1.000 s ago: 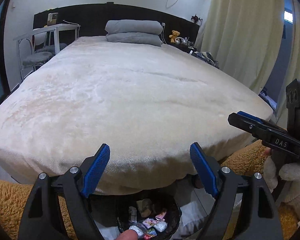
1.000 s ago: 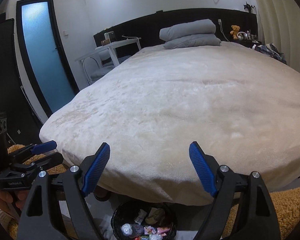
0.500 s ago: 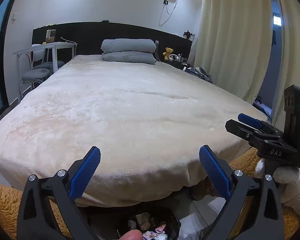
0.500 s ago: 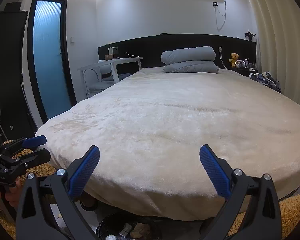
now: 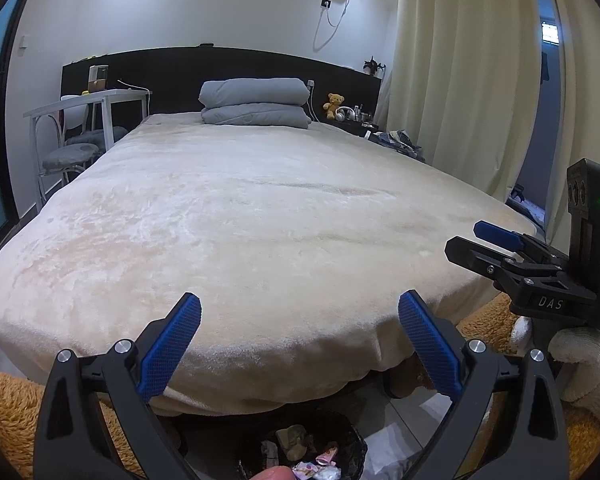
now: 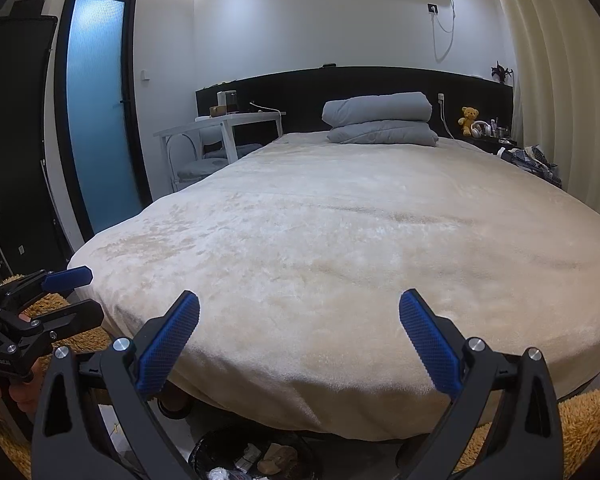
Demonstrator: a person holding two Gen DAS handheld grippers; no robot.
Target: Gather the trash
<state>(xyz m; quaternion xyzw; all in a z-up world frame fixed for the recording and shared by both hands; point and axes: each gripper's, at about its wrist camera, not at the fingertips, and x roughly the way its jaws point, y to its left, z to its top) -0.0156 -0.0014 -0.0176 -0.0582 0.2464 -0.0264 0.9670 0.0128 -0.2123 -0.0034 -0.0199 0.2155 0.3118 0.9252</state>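
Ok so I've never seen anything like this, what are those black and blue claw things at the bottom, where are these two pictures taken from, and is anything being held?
There is no robot here. A person holds a hand-operated clamp in each hand, and each clamp carries a wide-angle camera looking forward along its two blue-padded fingers.

One picture is from the left gripper, and it catches the right one off to its side. The other is from the right gripper, which sees the left one.

Both stand open and hold nothing.

Ahead lies a bed under a cream blanket, with a folded grey duvet at its head; I see no trash on it. On the floor below is a black-lined trash bin with wrappers inside.
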